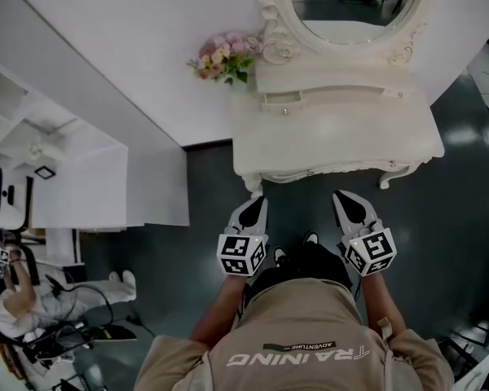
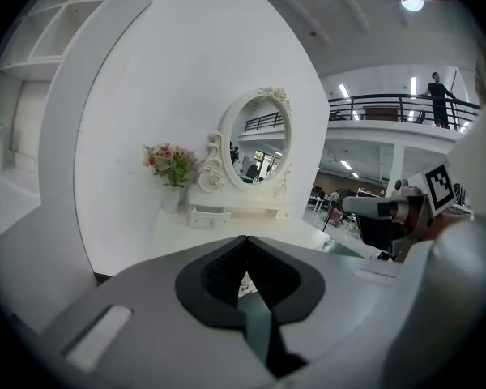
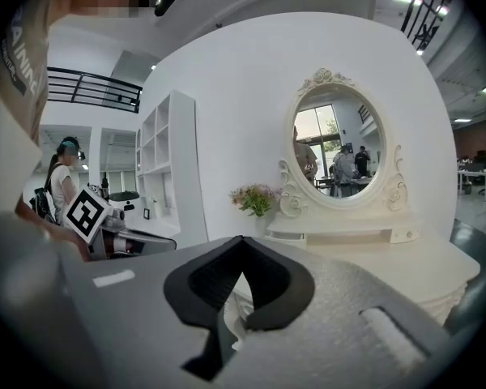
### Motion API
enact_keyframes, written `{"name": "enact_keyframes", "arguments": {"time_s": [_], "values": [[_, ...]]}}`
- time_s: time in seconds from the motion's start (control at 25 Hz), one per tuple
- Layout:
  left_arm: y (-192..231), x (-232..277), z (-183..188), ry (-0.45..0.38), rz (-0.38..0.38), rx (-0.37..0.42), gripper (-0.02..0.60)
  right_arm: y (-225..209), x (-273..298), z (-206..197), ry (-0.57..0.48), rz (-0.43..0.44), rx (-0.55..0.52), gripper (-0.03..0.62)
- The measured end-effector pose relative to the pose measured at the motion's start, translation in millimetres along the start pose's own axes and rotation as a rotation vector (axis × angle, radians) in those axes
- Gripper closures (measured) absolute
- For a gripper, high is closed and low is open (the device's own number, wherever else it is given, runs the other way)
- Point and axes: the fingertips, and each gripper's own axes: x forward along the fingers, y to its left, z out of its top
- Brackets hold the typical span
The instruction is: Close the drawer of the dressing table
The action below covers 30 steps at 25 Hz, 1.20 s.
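The white dressing table (image 1: pixel 334 141) stands ahead of me against the white wall, with an oval mirror (image 1: pixel 354 2) on top. Under the mirror, the small left drawer (image 1: pixel 281 101) sticks out a little from its shelf; it also shows as the drawer (image 2: pixel 209 215) in the left gripper view and the drawer (image 3: pixel 285 236) in the right gripper view. My left gripper (image 1: pixel 259 200) and right gripper (image 1: pixel 341 195) hover side by side just short of the table's front edge. Both are shut with nothing between the jaws, as the left gripper (image 2: pixel 245 238) and right gripper (image 3: pixel 241 238) show in their own views.
A vase of pink flowers (image 1: pixel 224 55) stands at the table's left rear corner. A white shelf unit (image 1: pixel 65 161) is on the left, and a person (image 1: pixel 16 300) sits beside cables at the lower left. Dark floor (image 1: pixel 464 218) surrounds the table.
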Motion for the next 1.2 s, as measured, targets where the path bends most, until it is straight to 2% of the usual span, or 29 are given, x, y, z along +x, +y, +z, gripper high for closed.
{"name": "enact_keyframes", "arguments": {"time_s": [0.24,0.4,0.6,0.84,1.2], "values": [[1.4,16.0,-5.1,0.024,-0.018,-0.007,0.565,-7.7,13.0,-9.6,0.036,0.009,0.019,0.592],[16.9,21.9,4.9,0.024,0.026,0.001,0.565,-8.2,34.5,-8.8,0.034,0.05,0.021,0.592],[33.8,40.9,34.9,0.021,0.073,0.016,0.565,-29.2,70.8,16.1,0.0,0.095,0.014,0.592],[45.5,82.8,77.3,-0.004,0.108,0.06,0.565,-62.5,110.7,34.1,-0.027,0.135,-0.081,0.592],[41.3,144.7,119.2,-0.032,0.125,0.085,0.565,-118.6,154.4,55.8,-0.034,0.177,-0.071,0.592]]}}
